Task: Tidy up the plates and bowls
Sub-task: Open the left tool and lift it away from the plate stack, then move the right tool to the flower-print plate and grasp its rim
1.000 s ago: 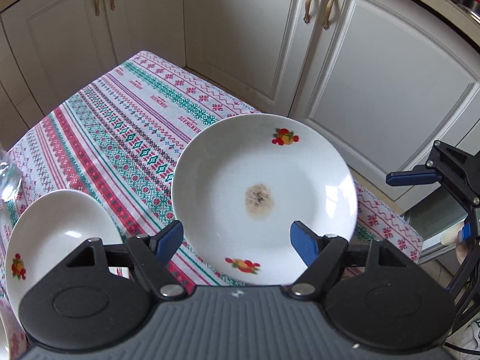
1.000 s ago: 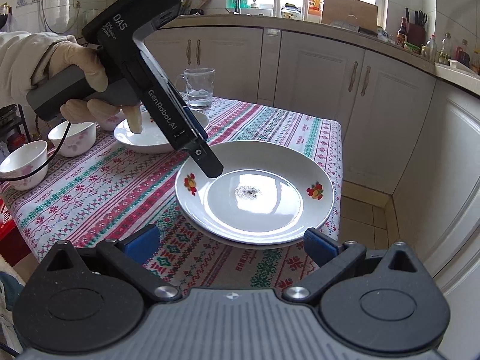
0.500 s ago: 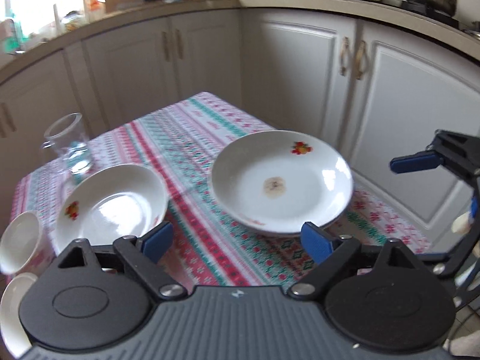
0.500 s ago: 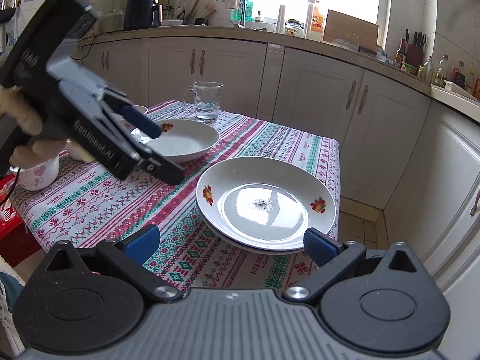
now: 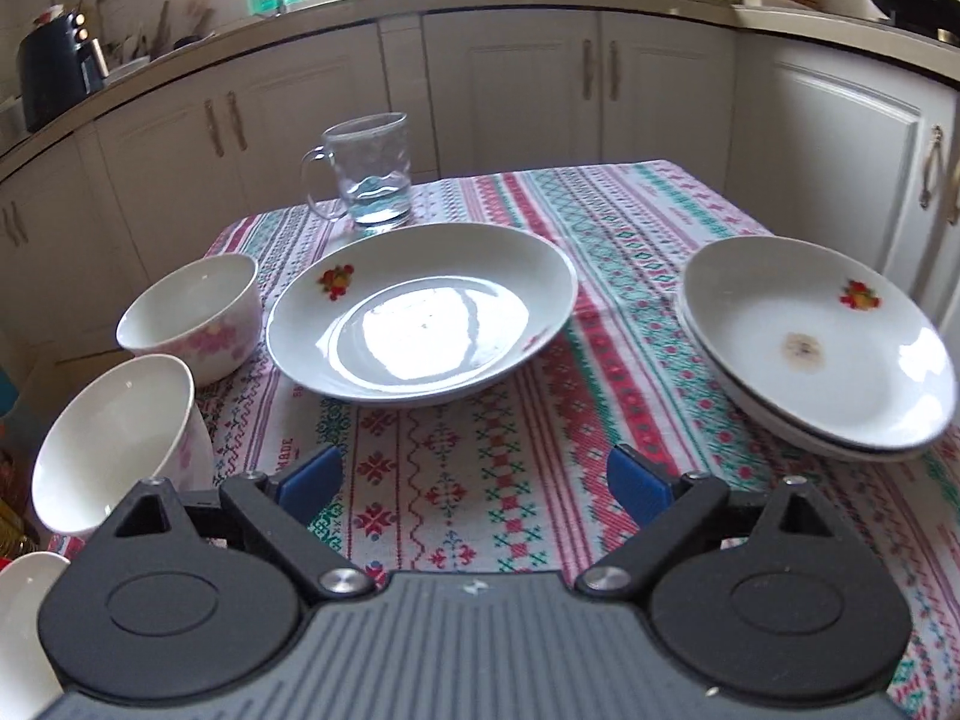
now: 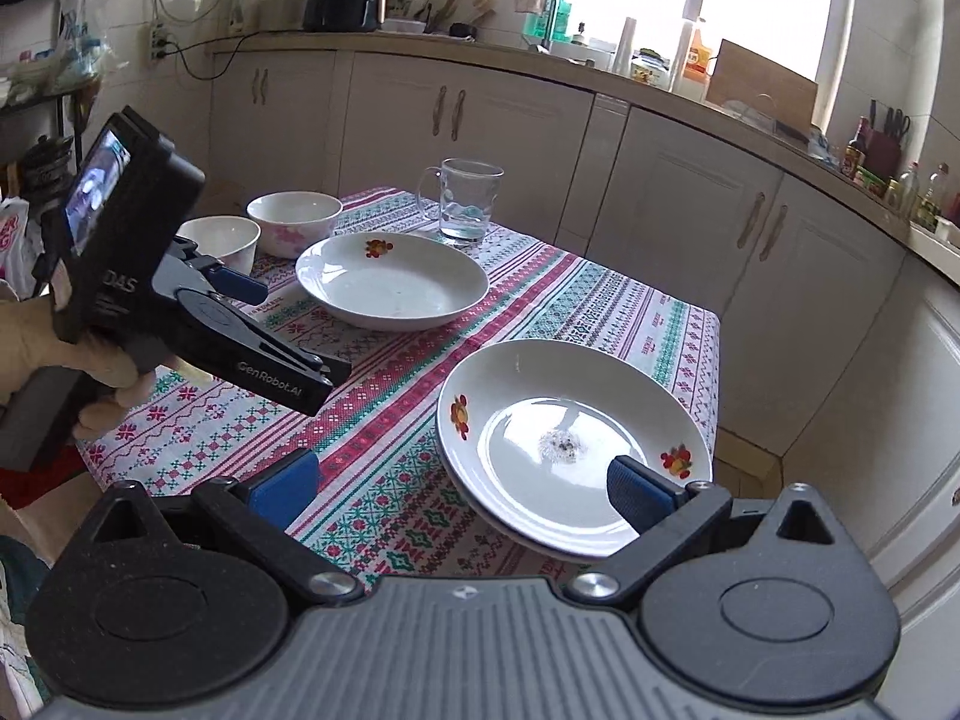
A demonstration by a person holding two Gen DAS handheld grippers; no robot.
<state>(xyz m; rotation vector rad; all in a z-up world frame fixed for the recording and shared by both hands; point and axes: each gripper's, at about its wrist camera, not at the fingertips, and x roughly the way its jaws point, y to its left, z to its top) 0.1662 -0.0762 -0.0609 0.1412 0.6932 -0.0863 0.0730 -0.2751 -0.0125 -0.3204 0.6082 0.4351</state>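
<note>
A stack of white flowered plates (image 5: pixel 810 354) sits at the table's right corner, the top one with a brown stain. A single deep plate (image 5: pixel 420 312) lies mid-table, with two white bowls (image 5: pixel 198 312) (image 5: pixel 114 414) to its left. My left gripper (image 5: pixel 474 480) hovers over the cloth in front of the single plate; its jaws are opening and nothing is between them. My right gripper (image 6: pixel 462 486) stands open just before the plate stack (image 6: pixel 570 444), its right pad over the near rim. The left gripper (image 6: pixel 288 330) shows there too, near the single plate (image 6: pixel 390 282).
A glass mug (image 5: pixel 372 168) with a little water stands behind the single plate. The patterned tablecloth (image 5: pixel 600 228) covers the table. White cabinets (image 5: pixel 510 90) run close behind and to the right. Another white dish (image 5: pixel 18 630) shows at the lower left edge.
My left gripper swung left, away from the stacked plates, and now faces the single plate and bowls with wider jaws. The right gripper drew back a little from the stack.
</note>
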